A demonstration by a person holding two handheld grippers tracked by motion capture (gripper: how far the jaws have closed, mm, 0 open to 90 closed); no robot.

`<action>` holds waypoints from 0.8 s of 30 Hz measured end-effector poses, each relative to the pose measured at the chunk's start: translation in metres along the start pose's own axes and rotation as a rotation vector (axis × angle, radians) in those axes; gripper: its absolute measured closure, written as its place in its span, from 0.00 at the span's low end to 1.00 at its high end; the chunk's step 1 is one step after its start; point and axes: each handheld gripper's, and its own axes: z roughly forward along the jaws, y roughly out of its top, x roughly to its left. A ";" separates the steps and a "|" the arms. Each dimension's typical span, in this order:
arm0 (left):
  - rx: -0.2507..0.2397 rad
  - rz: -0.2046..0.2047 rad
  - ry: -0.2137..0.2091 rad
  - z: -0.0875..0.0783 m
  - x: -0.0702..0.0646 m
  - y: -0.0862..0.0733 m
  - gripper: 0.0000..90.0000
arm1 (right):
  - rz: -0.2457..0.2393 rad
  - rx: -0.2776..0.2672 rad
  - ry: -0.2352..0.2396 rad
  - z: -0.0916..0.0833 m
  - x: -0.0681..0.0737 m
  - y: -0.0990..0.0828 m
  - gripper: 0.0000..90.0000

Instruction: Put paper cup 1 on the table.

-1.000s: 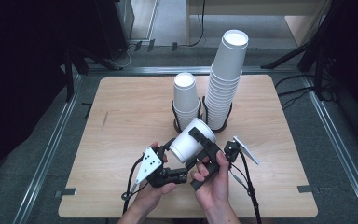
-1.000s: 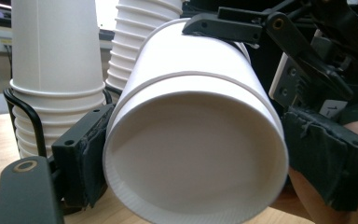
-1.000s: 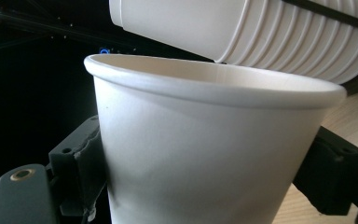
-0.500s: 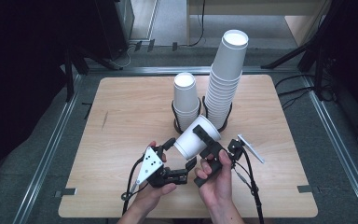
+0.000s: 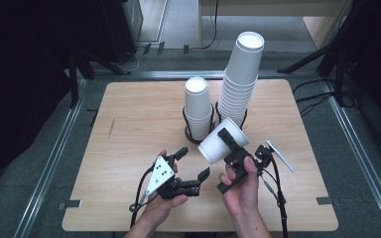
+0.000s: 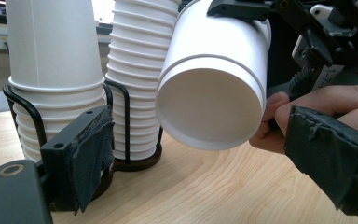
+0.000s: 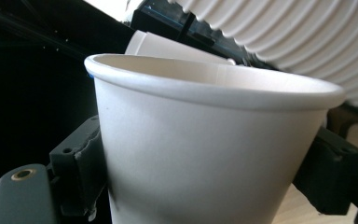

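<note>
The right gripper clamps a single paper cup tilted on its side above the table, just before the two racked stacks (presumably its source), while the left gripper, jaws apart and empty, waits beside it.

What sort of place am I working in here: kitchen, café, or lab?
Most likely a lab or recording rig, not a café: a bare wooden table inside a metal frame, cables on grey floor, and paper cup stacks in a black wire holder.
</note>
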 end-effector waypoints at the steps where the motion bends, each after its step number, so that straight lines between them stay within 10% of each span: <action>1: 0.000 0.000 -0.001 0.000 0.000 0.000 0.10 | -0.023 -0.005 -0.001 -0.001 0.000 0.002 0.17; 24: 0.026 0.009 0.000 0.001 0.001 -0.002 0.10 | -0.308 -0.093 -0.113 -0.015 -0.001 0.021 0.16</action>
